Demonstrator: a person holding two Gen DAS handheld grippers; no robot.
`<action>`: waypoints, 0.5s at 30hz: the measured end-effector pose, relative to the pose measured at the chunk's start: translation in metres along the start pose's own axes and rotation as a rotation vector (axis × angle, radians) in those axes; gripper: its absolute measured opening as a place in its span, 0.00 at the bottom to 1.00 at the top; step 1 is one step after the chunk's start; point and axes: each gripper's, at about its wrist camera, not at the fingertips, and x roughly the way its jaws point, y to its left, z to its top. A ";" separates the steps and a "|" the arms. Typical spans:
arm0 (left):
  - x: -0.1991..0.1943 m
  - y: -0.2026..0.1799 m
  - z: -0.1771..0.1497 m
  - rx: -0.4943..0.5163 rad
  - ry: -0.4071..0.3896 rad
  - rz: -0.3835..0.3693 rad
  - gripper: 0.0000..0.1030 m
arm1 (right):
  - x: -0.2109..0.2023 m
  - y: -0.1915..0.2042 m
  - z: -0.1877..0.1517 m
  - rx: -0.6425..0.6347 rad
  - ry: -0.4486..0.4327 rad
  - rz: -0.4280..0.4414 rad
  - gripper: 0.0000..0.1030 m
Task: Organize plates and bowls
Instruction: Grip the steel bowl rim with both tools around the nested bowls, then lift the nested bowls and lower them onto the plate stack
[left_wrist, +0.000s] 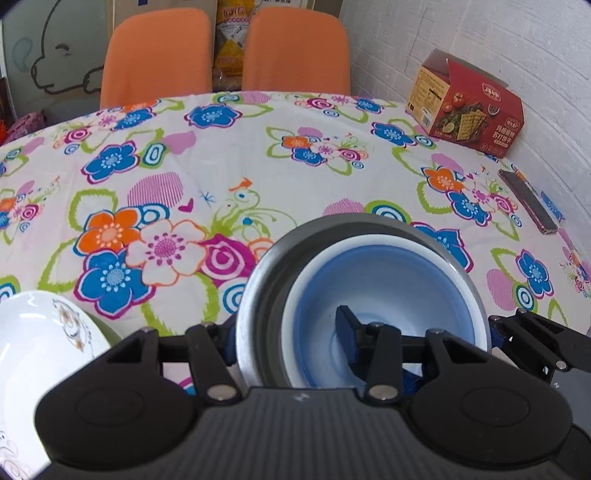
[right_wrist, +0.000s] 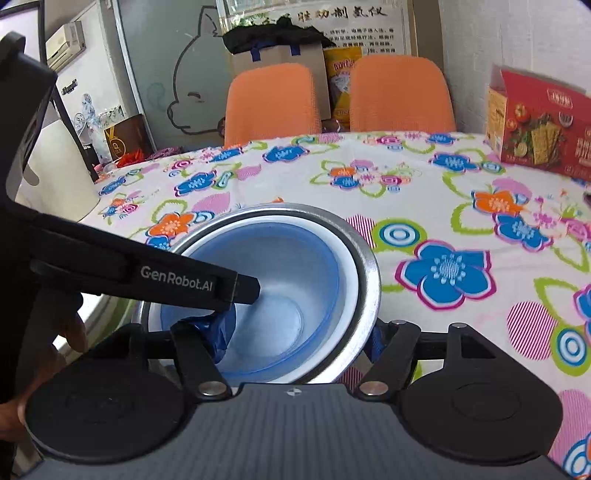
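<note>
A blue-and-white bowl (left_wrist: 373, 273) sits nested inside a steel bowl (left_wrist: 258, 295), and the pair is tilted toward me above the flowered table (left_wrist: 221, 155). My left gripper (left_wrist: 288, 332) is shut on their left wall, one finger outside the steel and the other inside the blue bowl. In the right wrist view the same blue bowl (right_wrist: 288, 280) and steel bowl (right_wrist: 365, 258) fill the centre. My right gripper (right_wrist: 299, 339) straddles their near rim, jaws spread wider, one pad inside and one outside. The left gripper's finger (right_wrist: 243, 290) reaches into the bowl from the left.
A white patterned plate (left_wrist: 37, 339) lies on a green dish (left_wrist: 109, 332) at the near left. A red cracker box (left_wrist: 469, 107) and a dark phone (left_wrist: 528, 199) lie at the far right by the wall. Two orange chairs (left_wrist: 155, 55) stand behind the table.
</note>
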 end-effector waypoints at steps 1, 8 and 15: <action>-0.005 0.001 0.001 -0.003 -0.011 -0.002 0.43 | -0.004 0.003 0.003 -0.009 -0.011 -0.003 0.55; -0.053 0.026 -0.004 -0.056 -0.084 0.033 0.44 | -0.020 0.039 0.016 -0.073 -0.058 0.050 0.56; -0.102 0.087 -0.034 -0.148 -0.130 0.165 0.45 | -0.009 0.103 0.016 -0.150 -0.043 0.211 0.57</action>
